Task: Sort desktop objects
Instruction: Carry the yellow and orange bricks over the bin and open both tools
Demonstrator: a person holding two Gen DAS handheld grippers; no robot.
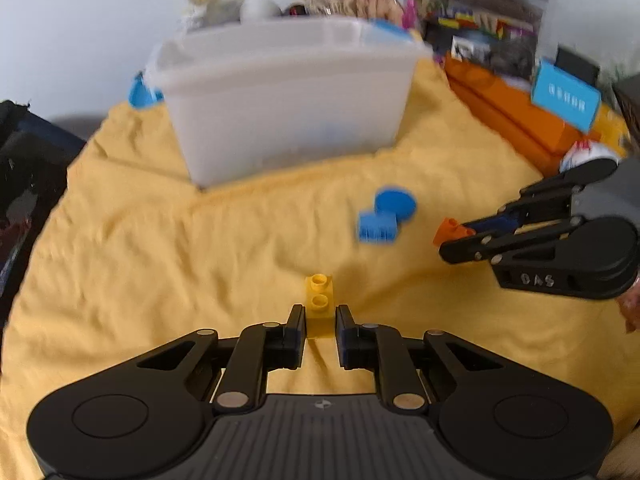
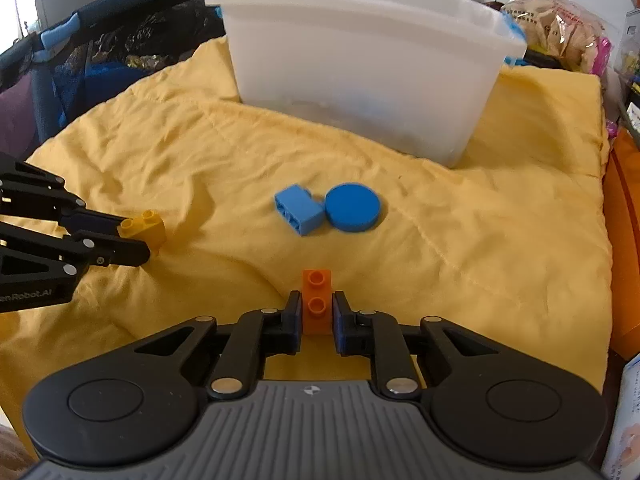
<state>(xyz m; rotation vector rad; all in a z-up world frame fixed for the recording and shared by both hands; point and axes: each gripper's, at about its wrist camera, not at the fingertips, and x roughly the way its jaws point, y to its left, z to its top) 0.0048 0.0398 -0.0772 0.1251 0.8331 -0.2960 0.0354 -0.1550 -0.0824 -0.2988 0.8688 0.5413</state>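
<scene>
My left gripper point(image 1: 319, 314) is shut on a yellow two-stud brick point(image 1: 319, 300), just above the yellow cloth point(image 1: 160, 240); the same brick point(image 2: 146, 230) shows in the right wrist view at the left, between the left gripper's fingers point(image 2: 132, 254). My right gripper point(image 2: 317, 310) is shut on an orange two-stud brick point(image 2: 317, 298), which also shows at the right of the left wrist view point(image 1: 450, 232). A blue brick point(image 2: 299, 210) and a blue round disc point(image 2: 352, 208) lie side by side on the cloth between the grippers and the white plastic bin point(image 2: 360, 80).
The white bin point(image 1: 280, 96) stands at the back of the cloth. Orange boxes point(image 1: 516, 116), a blue card and snack bags point(image 2: 556, 28) crowd the right side. A dark mesh bag point(image 2: 100, 48) lies off the cloth's left edge.
</scene>
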